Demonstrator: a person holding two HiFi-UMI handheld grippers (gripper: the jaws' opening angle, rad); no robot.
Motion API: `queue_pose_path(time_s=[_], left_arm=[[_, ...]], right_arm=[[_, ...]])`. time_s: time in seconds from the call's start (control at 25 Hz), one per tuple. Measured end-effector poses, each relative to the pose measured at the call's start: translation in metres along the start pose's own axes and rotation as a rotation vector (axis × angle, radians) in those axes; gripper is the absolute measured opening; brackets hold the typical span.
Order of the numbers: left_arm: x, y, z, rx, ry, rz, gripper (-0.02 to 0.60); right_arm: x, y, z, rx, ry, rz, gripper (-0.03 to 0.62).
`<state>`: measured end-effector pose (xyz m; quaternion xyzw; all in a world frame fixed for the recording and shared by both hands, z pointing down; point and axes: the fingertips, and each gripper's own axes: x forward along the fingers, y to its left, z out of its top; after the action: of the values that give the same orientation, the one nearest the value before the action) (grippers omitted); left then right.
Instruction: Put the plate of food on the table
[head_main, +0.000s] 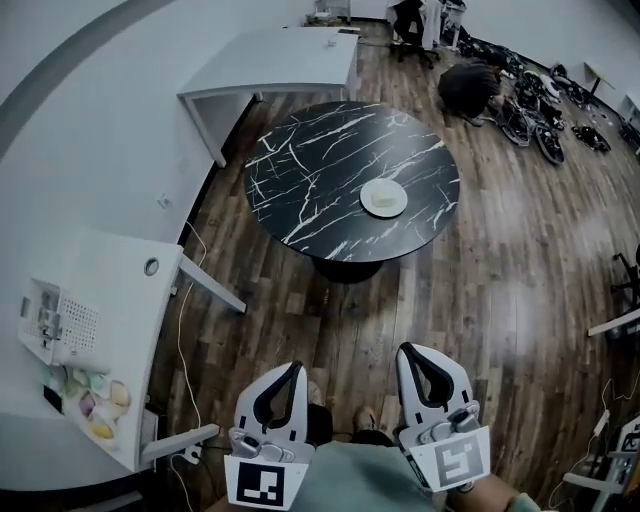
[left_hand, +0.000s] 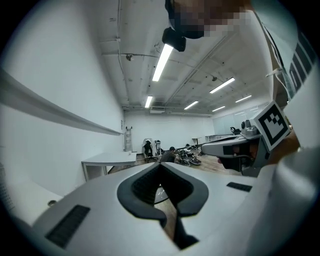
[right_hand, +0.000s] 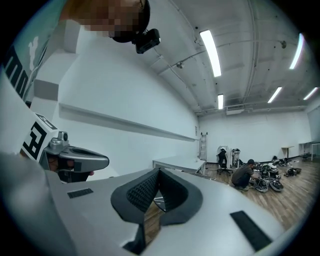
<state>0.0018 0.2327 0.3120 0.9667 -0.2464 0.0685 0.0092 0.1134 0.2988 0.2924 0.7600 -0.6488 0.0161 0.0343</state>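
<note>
A white plate of food (head_main: 384, 197) rests on the round black marble table (head_main: 300, 180), right of its middle. Both grippers hang low, close to my body, well short of the table. The left gripper (head_main: 296, 366) is shut with nothing between its pads, its tips touching in the left gripper view (left_hand: 161, 165). The right gripper (head_main: 404, 350) is likewise shut and empty, its jaws meeting at their tips in the right gripper view (right_hand: 159, 171). In both gripper views the jaws point out across the room, and the plate is hidden there.
A white desk (head_main: 280, 65) stands behind the round table. A second white desk (head_main: 100, 330) at my left carries a small rack and pale items. A person (head_main: 468, 85) crouches at the back right beside gear on the wooden floor (head_main: 540, 110). Cables trail by the left desk.
</note>
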Motion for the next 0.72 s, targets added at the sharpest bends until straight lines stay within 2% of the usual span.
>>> queue_pose_path(time_s=[0.16, 0.28, 0.44, 0.6, 0.72], left_arm=[[-0.024, -0.038, -0.019, 0.024, 0.050, 0.006, 0.006], [-0.037, -0.048, -0.021, 0.047, 0.045, 0.002, 0.006], [-0.049, -0.045, -0.009, 0.049, 0.008, -0.016, 0.006], [-0.064, -0.031, -0.003, 0.044, -0.004, -0.029, 0.006], [-0.073, -0.011, -0.006, 0.032, -0.013, -0.021, 0.006]], right_arm=[[-0.045, -0.007, -0.016, -0.014, -0.001, 0.001, 0.009], [-0.060, -0.004, -0.012, -0.006, 0.025, -0.014, 0.009], [-0.069, 0.007, 0.003, 0.007, 0.044, -0.041, 0.008], [-0.073, 0.036, 0.020, -0.010, -0.042, -0.052, 0.006], [-0.068, 0.062, 0.009, -0.002, -0.014, -0.058, 0.006]])
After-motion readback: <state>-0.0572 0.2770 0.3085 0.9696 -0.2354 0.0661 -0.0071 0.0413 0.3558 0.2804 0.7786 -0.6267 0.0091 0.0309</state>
